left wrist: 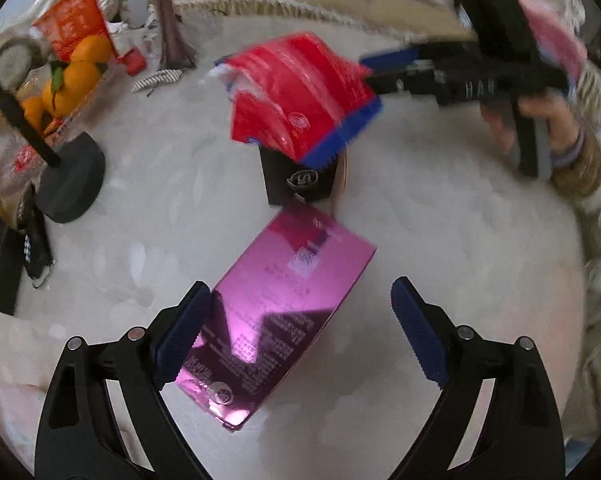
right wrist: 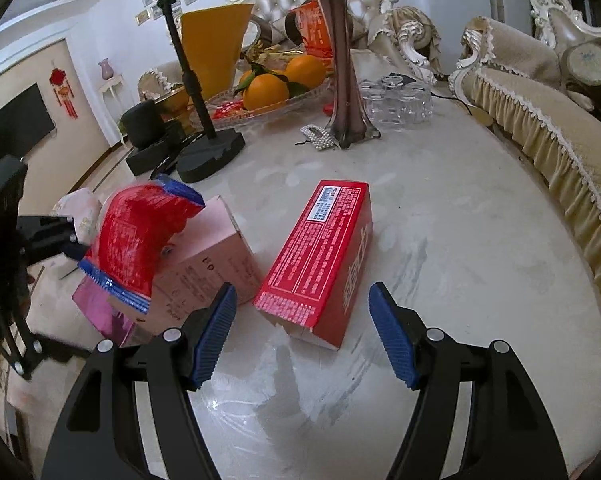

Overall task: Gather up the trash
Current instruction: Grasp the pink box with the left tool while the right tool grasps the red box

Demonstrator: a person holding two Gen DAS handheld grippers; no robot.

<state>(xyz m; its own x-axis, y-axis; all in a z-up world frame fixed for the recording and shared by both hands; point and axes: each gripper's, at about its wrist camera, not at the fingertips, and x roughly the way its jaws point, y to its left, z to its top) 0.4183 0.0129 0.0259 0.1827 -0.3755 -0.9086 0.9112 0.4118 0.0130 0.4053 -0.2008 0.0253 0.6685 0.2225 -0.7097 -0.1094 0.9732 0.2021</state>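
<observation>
My left gripper [left wrist: 300,292] is open and points steeply down over a shiny magenta box [left wrist: 284,312] lying flat on the white marble table [left wrist: 460,240]. Its left finger overlaps the box's edge without gripping it. Beyond, a crinkled red packet with blue ends [left wrist: 300,96] rests, blurred, on a black-ended box [left wrist: 296,180], which the right wrist view shows as a pink box [right wrist: 212,264]. There the red packet [right wrist: 136,236] lies close to my left gripper [right wrist: 72,248]. My right gripper [right wrist: 302,292] is open, and a red printed carton [right wrist: 324,252] lies flat just ahead between its fingers, untouched.
A glass tray of oranges [right wrist: 268,80], a phone stand with a round black base [right wrist: 208,156], a tall vase [right wrist: 346,80], clear glasses [right wrist: 396,100] and a pearl hair clip [right wrist: 318,136] stand at the far end. A fringed sofa [right wrist: 540,140] borders the right edge. A person's hand [left wrist: 552,120] holds the right gripper.
</observation>
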